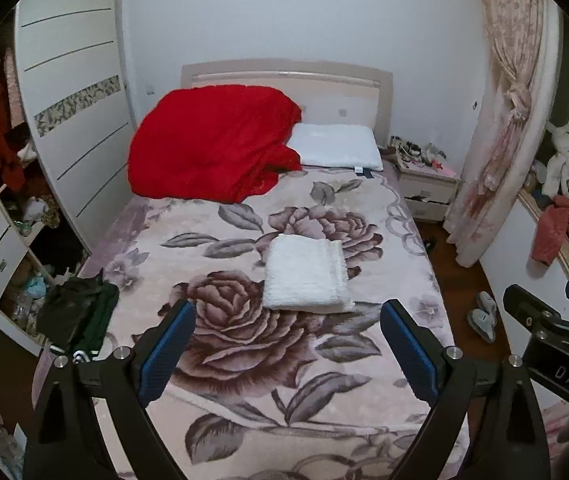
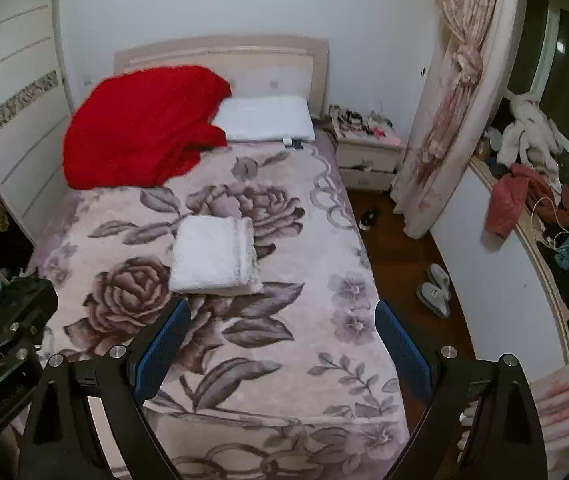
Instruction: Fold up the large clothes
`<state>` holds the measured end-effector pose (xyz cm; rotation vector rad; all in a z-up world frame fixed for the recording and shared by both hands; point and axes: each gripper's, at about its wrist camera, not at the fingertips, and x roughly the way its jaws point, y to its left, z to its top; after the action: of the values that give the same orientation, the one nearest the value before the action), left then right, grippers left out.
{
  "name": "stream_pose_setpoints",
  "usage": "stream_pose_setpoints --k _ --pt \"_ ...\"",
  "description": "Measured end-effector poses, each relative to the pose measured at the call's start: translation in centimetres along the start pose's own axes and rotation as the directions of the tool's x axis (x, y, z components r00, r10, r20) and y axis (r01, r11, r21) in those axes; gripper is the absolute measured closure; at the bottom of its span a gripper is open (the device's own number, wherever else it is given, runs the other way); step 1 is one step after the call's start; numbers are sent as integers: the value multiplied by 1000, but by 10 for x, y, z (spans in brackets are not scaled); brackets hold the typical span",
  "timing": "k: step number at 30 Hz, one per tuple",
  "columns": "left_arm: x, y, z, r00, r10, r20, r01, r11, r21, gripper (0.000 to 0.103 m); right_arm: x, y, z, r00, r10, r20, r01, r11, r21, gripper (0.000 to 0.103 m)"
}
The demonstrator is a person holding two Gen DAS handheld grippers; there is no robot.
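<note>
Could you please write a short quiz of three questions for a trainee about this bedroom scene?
1. True or false: the white garment on the bed is already folded.
2. What lies beside the pillow at the headboard? A) red blanket B) slippers C) curtain
3. Fill in: the left gripper and the right gripper are both ____ and hold nothing.

Key: 1 true; 2 A; 3 open
</note>
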<state>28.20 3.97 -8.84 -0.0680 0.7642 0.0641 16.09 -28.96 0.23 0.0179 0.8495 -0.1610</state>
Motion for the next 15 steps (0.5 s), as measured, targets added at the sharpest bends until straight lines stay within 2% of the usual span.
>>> stream_pose_setpoints --k 6,15 --pt "-45 5 -5 998 24 62 -24 1000 2 8 -67 -7 -12 999 12 48 -13 1000 11 8" --pt "-76 11 -12 992 46 115 -44 999 -22 9 -133 -14 -30 993 -4 121 4 1000 4 5"
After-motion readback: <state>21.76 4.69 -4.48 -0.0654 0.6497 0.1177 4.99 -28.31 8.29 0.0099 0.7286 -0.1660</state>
